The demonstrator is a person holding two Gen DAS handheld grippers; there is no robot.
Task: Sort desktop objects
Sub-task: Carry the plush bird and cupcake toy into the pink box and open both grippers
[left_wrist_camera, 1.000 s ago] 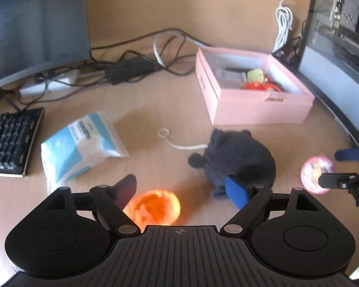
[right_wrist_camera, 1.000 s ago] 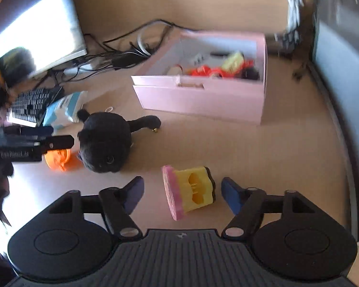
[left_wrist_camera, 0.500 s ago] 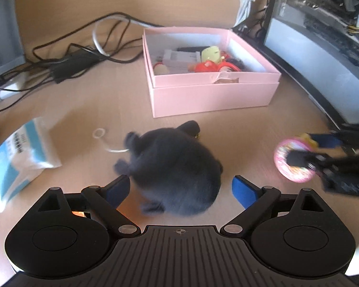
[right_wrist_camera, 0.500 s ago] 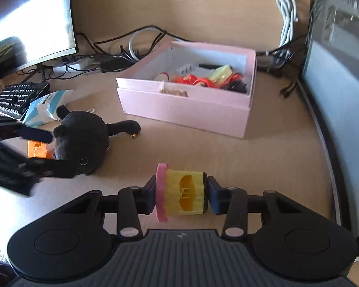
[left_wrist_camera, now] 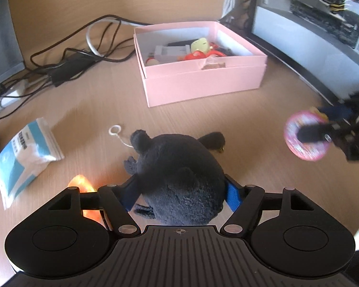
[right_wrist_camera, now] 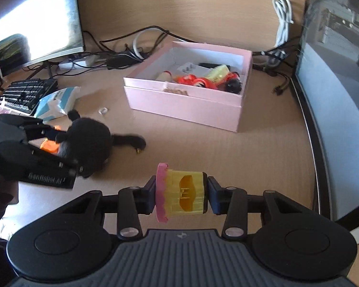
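Note:
My left gripper (left_wrist_camera: 179, 191) is shut on a black plush toy (left_wrist_camera: 177, 172) low over the desk; the toy also shows in the right wrist view (right_wrist_camera: 88, 143). My right gripper (right_wrist_camera: 180, 192) is shut on a yellow toy with a pink scalloped top (right_wrist_camera: 179, 195) and holds it above the desk; it shows in the left wrist view (left_wrist_camera: 304, 135). An open pink box (left_wrist_camera: 203, 81) with several small toys stands behind; it shows in the right wrist view (right_wrist_camera: 186, 105). An orange ball (left_wrist_camera: 83, 184) lies left of the plush.
A blue-and-white packet (left_wrist_camera: 24, 153) lies at the left, with a keyboard (right_wrist_camera: 26, 93) and monitor (right_wrist_camera: 36, 21) beyond. Cables (left_wrist_camera: 79, 55) run along the back. A computer case (left_wrist_camera: 323, 28) stands at the right. A white loop cord (left_wrist_camera: 117, 134) lies near the plush.
My left gripper moved from the orange ball to the plush and closed on it. My right gripper closed on the yellow toy and lifted it.

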